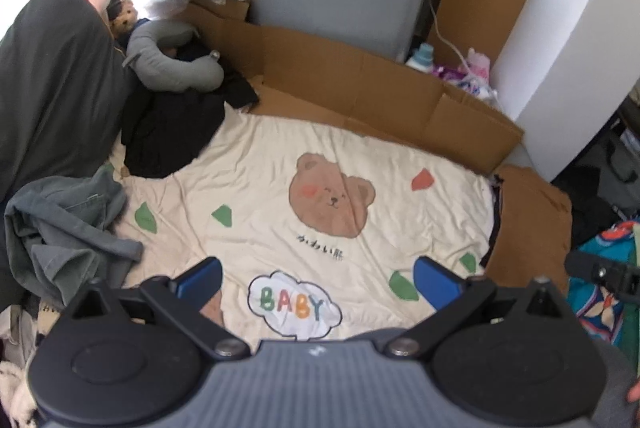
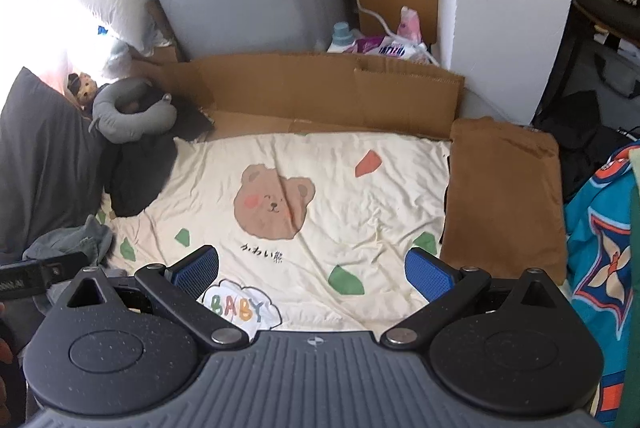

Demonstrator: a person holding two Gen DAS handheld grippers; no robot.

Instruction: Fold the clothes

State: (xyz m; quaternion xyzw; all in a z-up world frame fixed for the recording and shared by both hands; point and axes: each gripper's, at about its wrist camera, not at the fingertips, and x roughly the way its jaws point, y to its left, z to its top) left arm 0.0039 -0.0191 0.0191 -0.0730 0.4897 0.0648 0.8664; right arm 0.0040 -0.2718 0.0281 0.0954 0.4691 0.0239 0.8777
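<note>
Cream bear-print bedding point(image 2: 360, 196) lies spread between a crumpled grey-green garment point(image 1: 68, 228) and a folded brown one point(image 2: 504, 196), both grippers point(image 1: 318, 280) point(image 2: 312, 270) hovering above it, jaws released, empty.

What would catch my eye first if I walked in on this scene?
Probably the cream bedsheet with its brown bear face in the middle and a colourful BABY cloud nearer you. Then the folded brown garment at its right edge, and both open grippers hovering empty.
</note>
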